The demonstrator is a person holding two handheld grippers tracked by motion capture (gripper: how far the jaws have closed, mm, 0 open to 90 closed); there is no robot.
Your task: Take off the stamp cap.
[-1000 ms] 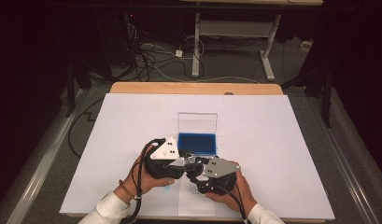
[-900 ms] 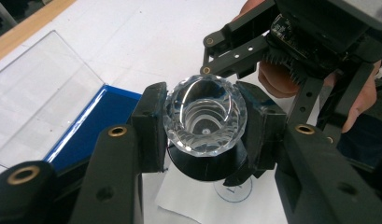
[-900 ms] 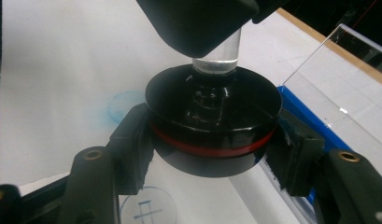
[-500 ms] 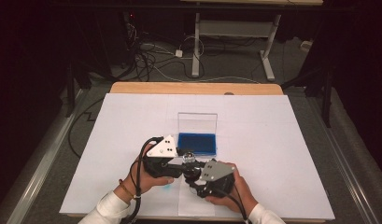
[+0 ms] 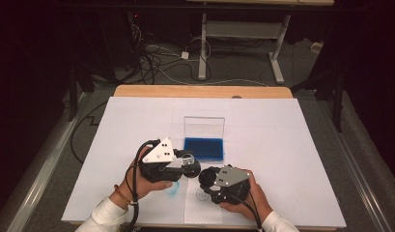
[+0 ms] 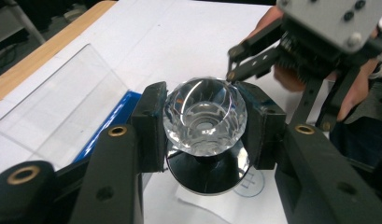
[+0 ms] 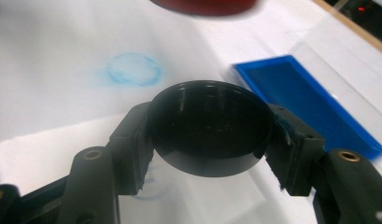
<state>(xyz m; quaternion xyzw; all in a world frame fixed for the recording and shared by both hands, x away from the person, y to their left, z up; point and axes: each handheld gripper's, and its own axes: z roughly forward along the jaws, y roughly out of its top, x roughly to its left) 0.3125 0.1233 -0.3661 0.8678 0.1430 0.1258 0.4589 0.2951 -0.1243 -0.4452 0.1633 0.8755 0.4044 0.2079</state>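
White paper covered the table (image 5: 291, 145), with a wooden edge at the far side and a mess of cables on the dark floor behind it. Near the middle sat a blue tray (image 5: 204, 149) with a clear lid (image 5: 204, 126) standing up behind it.

Left tool (image 6: 205, 123) was clamped on a faceted clear jar (image 6: 205, 116), its mouth facing the camera and what looked like a dark base under it. Right tool (image 7: 209, 140) was squeezed shut around a round black cap (image 7: 211, 133).

Compared with a second ago, the two tools (image 5: 188, 166) had drifted apart in the high view: they were nearly touching before, and now the right tool (image 5: 209, 180) sat lower and to the side, with a gap between it and the jar. So my guess is the cap had just come off and the jar was open. Next bit probably called for setting the cap down somewhere, maybe on the paper near the faint blue ring (image 7: 132, 70).
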